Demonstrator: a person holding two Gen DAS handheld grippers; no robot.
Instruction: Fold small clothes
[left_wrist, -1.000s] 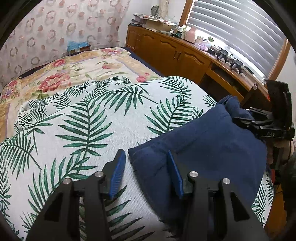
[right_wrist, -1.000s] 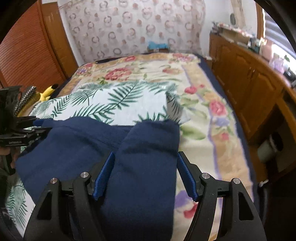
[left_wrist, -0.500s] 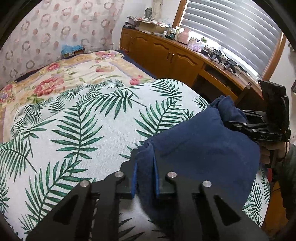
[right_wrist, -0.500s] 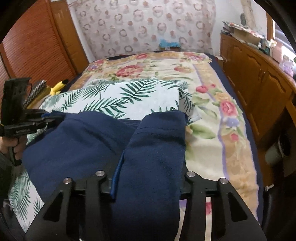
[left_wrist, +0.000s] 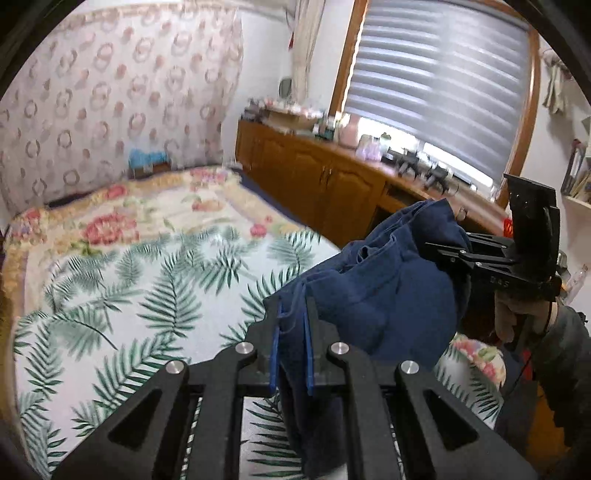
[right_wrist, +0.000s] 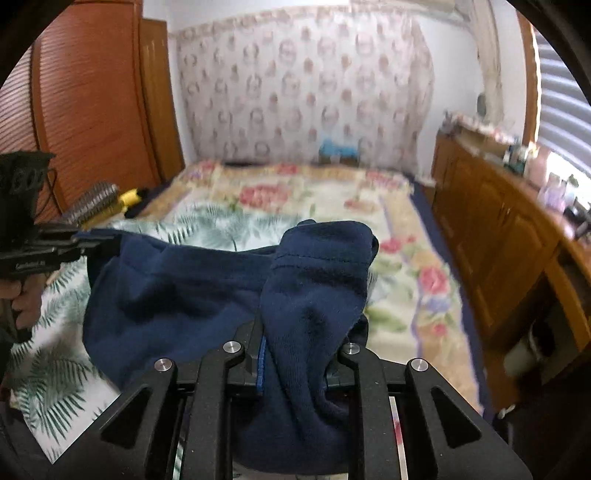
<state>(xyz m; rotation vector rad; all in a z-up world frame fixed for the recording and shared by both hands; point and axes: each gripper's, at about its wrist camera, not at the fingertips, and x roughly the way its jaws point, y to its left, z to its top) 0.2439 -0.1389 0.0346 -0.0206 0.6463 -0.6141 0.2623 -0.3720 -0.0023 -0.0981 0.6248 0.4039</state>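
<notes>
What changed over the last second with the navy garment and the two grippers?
Both grippers have just been closing: the left gripper and the right gripper now pinch the navy garment, each at one end. It lay flat on the palm-leaf cloth; now it hangs lifted between them. Cloth and floral bedspread unchanged.

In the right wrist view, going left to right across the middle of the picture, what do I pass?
Left gripper at the left edge → hairbrush → navy garment → floral bedspread → wooden cabinets.
</notes>
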